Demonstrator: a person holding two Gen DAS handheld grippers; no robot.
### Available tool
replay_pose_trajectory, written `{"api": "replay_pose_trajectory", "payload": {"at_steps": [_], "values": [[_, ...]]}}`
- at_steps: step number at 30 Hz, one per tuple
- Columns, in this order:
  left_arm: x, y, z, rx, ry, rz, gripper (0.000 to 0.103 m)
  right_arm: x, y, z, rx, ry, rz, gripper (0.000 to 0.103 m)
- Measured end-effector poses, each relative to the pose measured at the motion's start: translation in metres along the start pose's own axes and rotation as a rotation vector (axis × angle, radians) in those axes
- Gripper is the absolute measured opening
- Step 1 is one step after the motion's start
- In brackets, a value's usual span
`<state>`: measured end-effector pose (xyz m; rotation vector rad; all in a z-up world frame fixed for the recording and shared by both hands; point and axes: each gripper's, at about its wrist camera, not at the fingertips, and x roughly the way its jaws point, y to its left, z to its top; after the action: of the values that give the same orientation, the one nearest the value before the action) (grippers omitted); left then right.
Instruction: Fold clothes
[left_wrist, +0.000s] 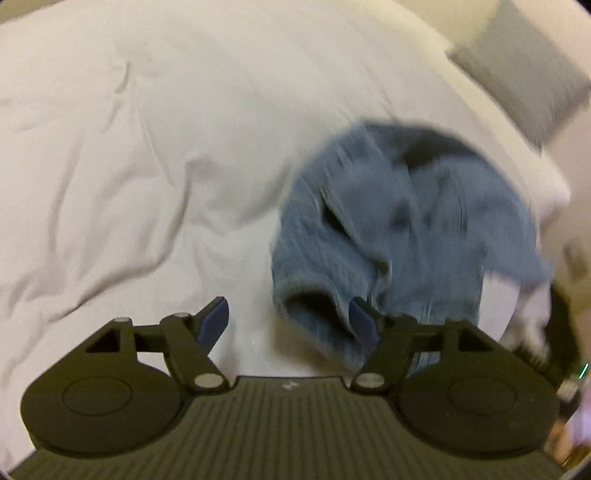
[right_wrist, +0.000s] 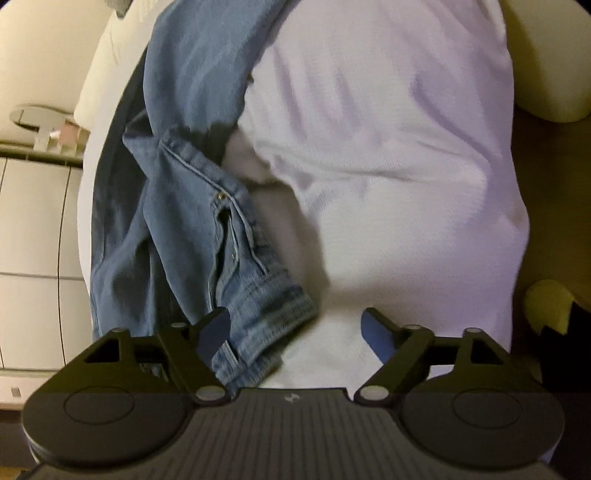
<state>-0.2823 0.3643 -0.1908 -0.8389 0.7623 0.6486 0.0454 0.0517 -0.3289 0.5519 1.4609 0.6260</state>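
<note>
Crumpled blue jeans (left_wrist: 399, 229) lie in a heap on the white bed cover (left_wrist: 147, 147), right of centre in the left wrist view, blurred by motion. My left gripper (left_wrist: 288, 325) is open just in front of the heap, with a cuff or leg opening near its right finger. In the right wrist view the jeans (right_wrist: 184, 206) hang over the left side of the white cover (right_wrist: 388, 147), and a stitched waistband or hem reaches down to my open right gripper (right_wrist: 295, 332). The denim touches or overlaps its left finger, but nothing is clamped.
A grey pillow or cushion (left_wrist: 524, 74) sits at the bed's far right. In the right wrist view, white drawers (right_wrist: 37, 240) stand to the left of the bed and a yellow-green object (right_wrist: 546, 302) lies at the right edge. Wide bare bedding extends left of the jeans.
</note>
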Motion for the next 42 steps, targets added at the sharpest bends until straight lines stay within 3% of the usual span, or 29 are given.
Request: {"api": "replay_pose_trajectory", "payload": {"at_steps": [4,5,6,8,12,14,16,18,19,20,22,26,31,36,42], "values": [[0.018,0.013,0.019,-0.068,-0.007,-0.078,0.069,0.016,0.002,-0.003,0.007,-0.046,0.005,0.082],[0.025,0.015,0.021,-0.071,0.006,-0.087,0.064,0.019,0.001,-0.003,0.016,-0.059,0.017,0.082],[0.033,0.016,0.023,-0.075,0.018,-0.096,0.052,0.023,0.0,-0.003,0.025,-0.066,0.035,0.081],[0.05,0.018,0.026,-0.085,0.045,-0.112,0.034,0.031,-0.002,-0.004,0.042,-0.079,0.074,0.058],[0.073,0.019,0.037,-0.066,0.079,-0.115,0.044,0.044,0.0,-0.009,0.013,-0.088,0.085,0.058],[0.081,0.014,0.038,-0.033,0.098,-0.119,0.044,0.049,0.001,-0.011,0.005,-0.098,0.082,0.07],[0.087,0.008,0.039,0.008,0.104,-0.115,0.04,0.055,0.009,-0.013,-0.027,-0.105,0.073,0.078],[0.085,0.007,0.039,0.011,0.098,-0.105,0.02,0.056,0.015,-0.015,-0.073,-0.103,0.055,0.077],[0.082,0.007,0.04,0.005,0.093,-0.102,0.017,0.056,0.018,-0.016,-0.096,-0.101,0.046,0.051],[0.079,0.007,0.04,0.0,0.087,-0.099,0.011,0.056,0.021,-0.017,-0.119,-0.1,0.038,0.035],[0.065,0.002,0.038,0.02,0.069,-0.098,0.01,0.046,0.02,-0.017,-0.086,-0.08,0.066,0.028],[0.023,-0.026,0.034,0.08,0.041,-0.15,0.008,-0.002,0.036,-0.015,-0.053,-0.093,0.167,0.025],[-0.072,-0.075,0.048,0.063,-0.104,-0.304,0.008,-0.116,0.08,0.007,-0.064,-0.175,0.355,0.024],[-0.171,-0.135,0.069,0.084,-0.318,-0.391,0.008,-0.23,0.165,0.039,-0.272,-0.303,0.599,0.024],[-0.278,-0.2,0.091,0.079,-0.524,-0.423,0.008,-0.318,0.264,0.069,-0.479,-0.299,0.793,0.024]]}}
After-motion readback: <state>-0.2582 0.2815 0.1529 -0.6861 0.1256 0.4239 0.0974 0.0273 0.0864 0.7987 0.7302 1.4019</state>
